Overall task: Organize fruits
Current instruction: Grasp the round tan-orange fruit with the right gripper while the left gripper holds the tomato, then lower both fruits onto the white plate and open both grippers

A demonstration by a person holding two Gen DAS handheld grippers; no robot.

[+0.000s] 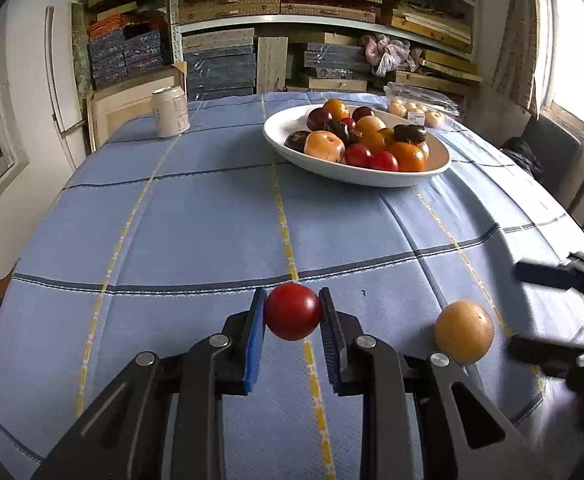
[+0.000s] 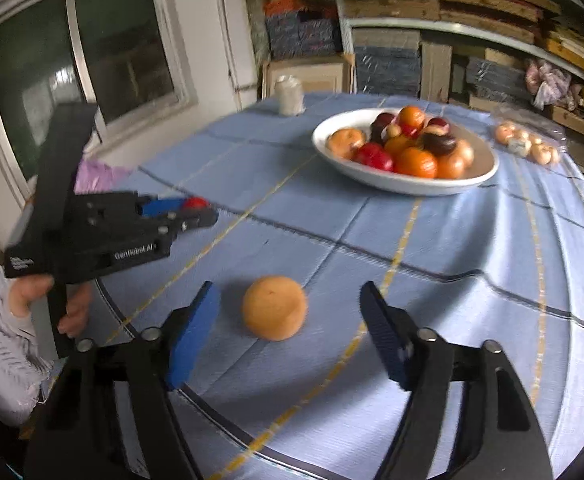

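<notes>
My left gripper (image 1: 293,312) is shut on a red tomato (image 1: 293,311) and holds it just above the blue tablecloth; it also shows in the right wrist view (image 2: 193,210) at the left. An orange fruit (image 1: 464,331) lies on the cloth to its right. In the right wrist view my right gripper (image 2: 289,304) is open, its blue pads on either side of the orange fruit (image 2: 274,307) without touching it. A white bowl (image 1: 356,178) (image 2: 408,186) piled with several red, orange and dark fruits stands farther back.
A pale can (image 1: 170,111) stands at the table's far left. A clear plastic pack of small round fruits (image 1: 416,110) lies behind the bowl. Shelves of stacked boxes (image 1: 324,4) fill the back wall. A dark chair (image 1: 548,152) stands at the right.
</notes>
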